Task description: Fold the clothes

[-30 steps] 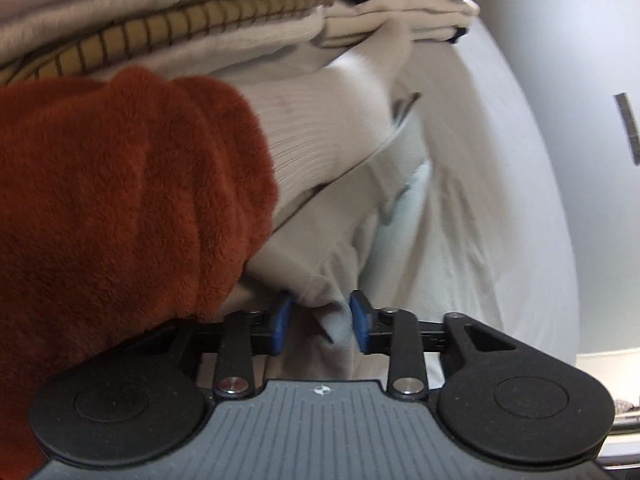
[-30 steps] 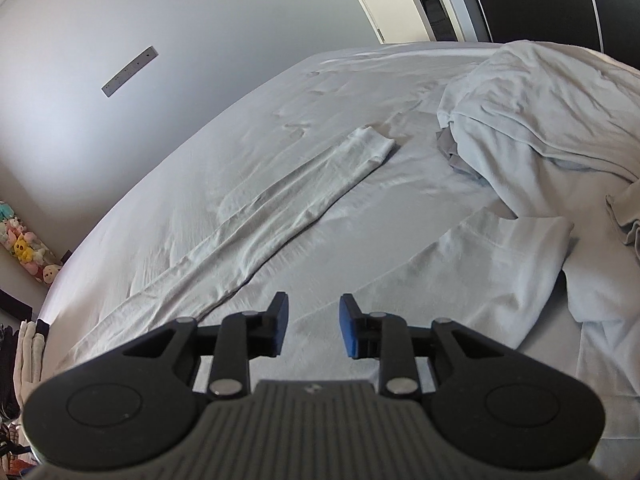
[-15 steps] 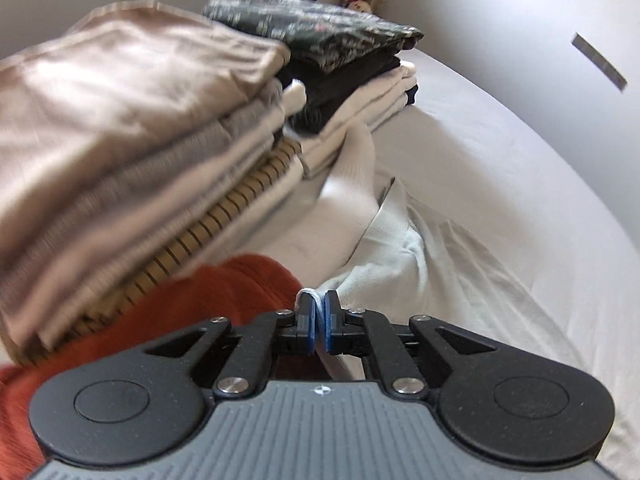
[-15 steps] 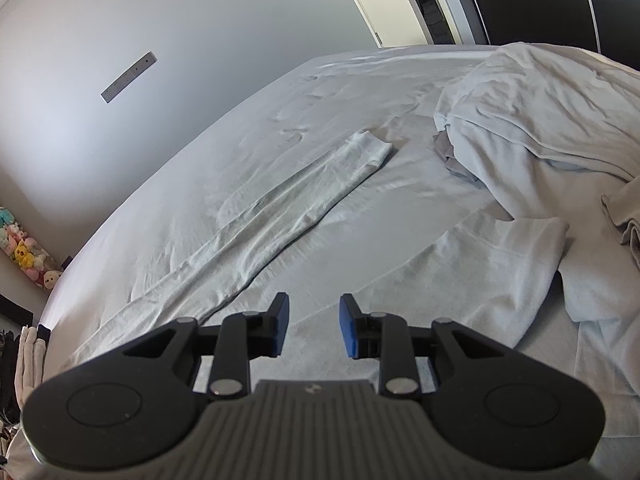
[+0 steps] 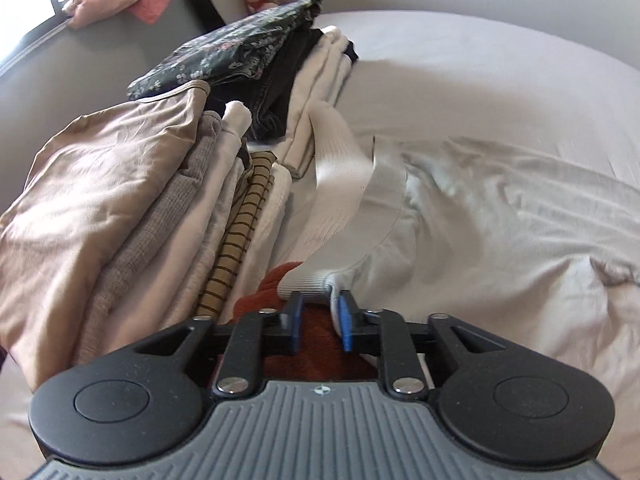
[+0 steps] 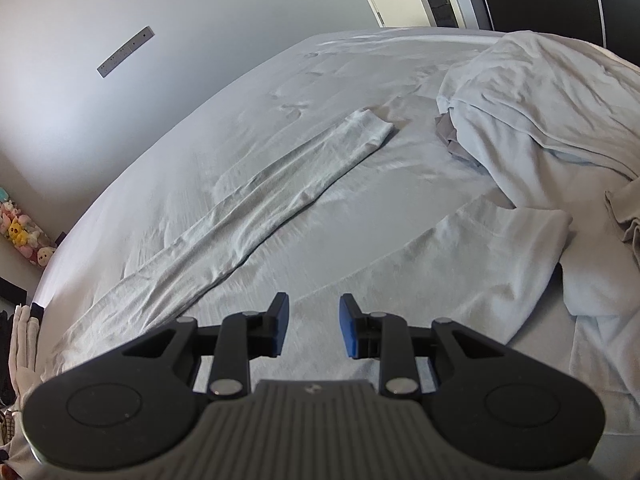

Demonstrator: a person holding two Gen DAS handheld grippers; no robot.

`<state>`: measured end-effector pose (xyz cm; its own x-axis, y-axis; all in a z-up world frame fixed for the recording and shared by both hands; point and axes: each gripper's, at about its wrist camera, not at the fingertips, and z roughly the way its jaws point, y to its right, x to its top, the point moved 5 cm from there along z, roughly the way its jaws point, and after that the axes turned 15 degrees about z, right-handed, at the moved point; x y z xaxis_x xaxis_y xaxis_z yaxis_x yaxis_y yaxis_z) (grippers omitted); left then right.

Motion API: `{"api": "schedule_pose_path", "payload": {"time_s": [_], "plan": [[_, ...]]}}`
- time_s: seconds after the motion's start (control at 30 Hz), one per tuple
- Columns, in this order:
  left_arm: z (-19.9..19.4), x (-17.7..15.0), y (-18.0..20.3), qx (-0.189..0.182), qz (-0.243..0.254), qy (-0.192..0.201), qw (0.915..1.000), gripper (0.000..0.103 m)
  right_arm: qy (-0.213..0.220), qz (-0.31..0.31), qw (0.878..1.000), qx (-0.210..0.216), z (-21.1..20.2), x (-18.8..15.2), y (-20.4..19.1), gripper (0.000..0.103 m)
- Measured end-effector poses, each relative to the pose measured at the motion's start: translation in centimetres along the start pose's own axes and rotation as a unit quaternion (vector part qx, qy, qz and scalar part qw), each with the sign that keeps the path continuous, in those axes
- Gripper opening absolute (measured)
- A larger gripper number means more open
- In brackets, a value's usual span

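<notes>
Pale grey bedsheet (image 6: 248,128) spans everything ahead of my right gripper (image 6: 313,322), jaws apart, nothing between them. Pale grey long-sleeved garment (image 6: 500,248) lies spread just beyond it, one sleeve (image 6: 280,184) stretched up-left. My left gripper (image 5: 320,320) has just been opening (ribbed white cuff (image 5: 306,282) at its tips, rust fleece (image 5: 316,352) beneath); folded stacks (image 5: 132,200) lie left.

Black linkage fingers (image 5: 295,322), blue pads, silver screws, grey ribbed housing, 2 round discs.
</notes>
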<state>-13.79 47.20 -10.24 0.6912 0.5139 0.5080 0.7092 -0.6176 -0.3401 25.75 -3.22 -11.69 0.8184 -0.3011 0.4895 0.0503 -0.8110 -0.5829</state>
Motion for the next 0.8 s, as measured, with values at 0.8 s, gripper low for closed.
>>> {"api": "schedule_pose_path", "payload": {"time_s": [0.8], "plan": [[0.2, -3.7, 6.6, 0.066, 0.599, 0.079, 0.7938, 0.036, -0.162, -0.541, 0.818, -0.107, -4.5, 0.5, -1.1, 0.041]]}}
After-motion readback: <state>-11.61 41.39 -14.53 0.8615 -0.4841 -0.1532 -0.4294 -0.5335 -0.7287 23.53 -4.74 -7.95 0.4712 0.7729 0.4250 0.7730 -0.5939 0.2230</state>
